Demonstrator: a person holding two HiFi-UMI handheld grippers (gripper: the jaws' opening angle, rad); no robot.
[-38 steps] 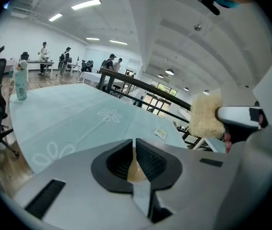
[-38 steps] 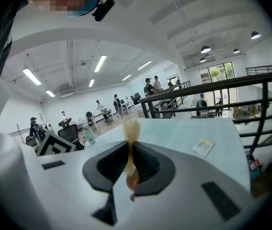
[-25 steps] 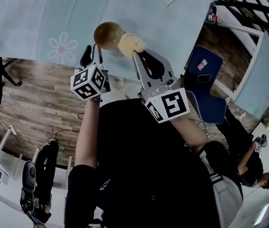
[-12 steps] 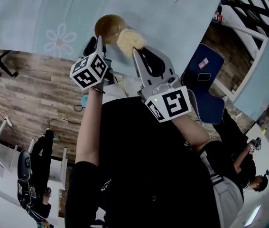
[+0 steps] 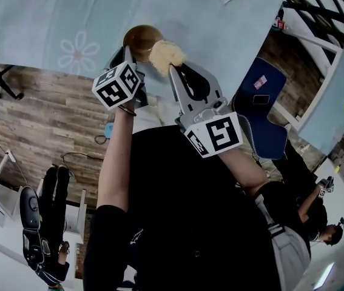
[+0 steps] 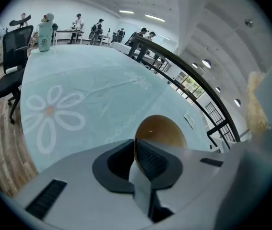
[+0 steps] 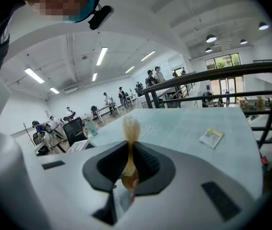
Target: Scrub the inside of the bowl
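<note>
Clamping the rim of the brown bowl (image 5: 140, 38), the left tool (image 5: 125, 53) holds it at the near edge of the pale blue surface (image 5: 50, 17); the right tool (image 5: 172, 70) squeezes a yellow sponge (image 5: 165, 53) just beside the bowl.

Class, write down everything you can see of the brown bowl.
The bowl is round, brown and smooth, with a thin rim, and nothing shows inside it. It is over the near edge of the pale blue tablecloth. The left gripper is shut on its near rim. The yellowish sponge, held in the right gripper, overlaps its right edge in the head view; whether they touch is unclear.
</note>
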